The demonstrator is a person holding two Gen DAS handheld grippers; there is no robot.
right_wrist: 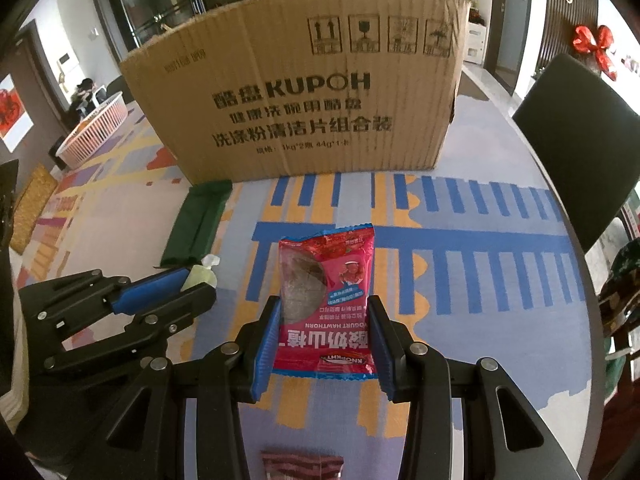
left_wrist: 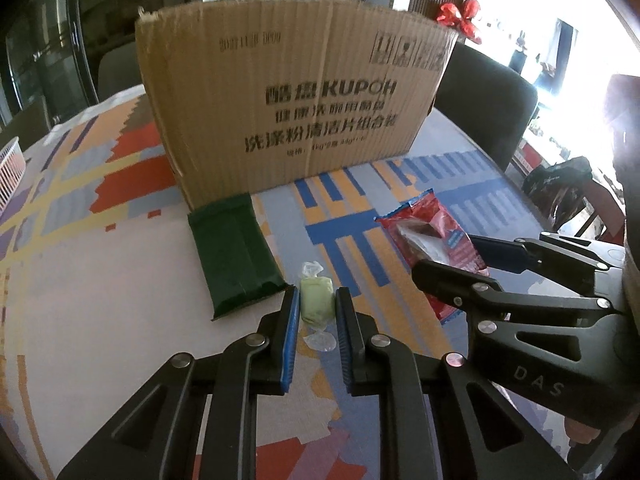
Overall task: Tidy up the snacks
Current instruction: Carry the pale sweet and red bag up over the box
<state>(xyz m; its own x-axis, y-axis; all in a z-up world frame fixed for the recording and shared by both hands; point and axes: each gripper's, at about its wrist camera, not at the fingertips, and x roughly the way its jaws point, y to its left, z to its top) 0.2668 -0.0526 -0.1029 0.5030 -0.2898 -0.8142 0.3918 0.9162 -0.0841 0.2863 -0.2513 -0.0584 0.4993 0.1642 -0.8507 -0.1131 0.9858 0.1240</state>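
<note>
A round table [right_wrist: 500, 320] under a cloth patterned in blue, orange, yellow and red blocks carries everything here, and the biggest thing on it is a brown cardboard box [left_wrist: 288, 92] printed with "KUPOH" and Chinese characters, standing upright at the far side with its printed wall facing both cameras. A dark chair [right_wrist: 580, 140] stands past the table's right edge, and a white slatted basket [right_wrist: 94, 130] sits far off to the left on the cloth. Just before the box's lower left corner lies a flat dark green packet [left_wrist: 234, 250], its far end touching or nearly touching the box. To the right of it is a red snack packet [right_wrist: 326, 300] labelled "YOGURT HAWTHORN" — it stands between the blue pads of the right gripper [right_wrist: 324, 348], which press against both its sides and pinch it, its lower part in the grip and its top edge pointing towards the box. Beside the green packet's near corner is the smallest item, a pale green candy [left_wrist: 317, 300] in clear twisted wrapper; the left gripper [left_wrist: 317, 320] is closed on it, the blue pads squeezing its two sides while the wrapper's twisted ends stick out front and back. The two grippers sit side by side, near each other — both angled down at the cloth. At the bottom edge of the right wrist view a reddish-brown striped wrapper [right_wrist: 302, 464] shows only partly.
</note>
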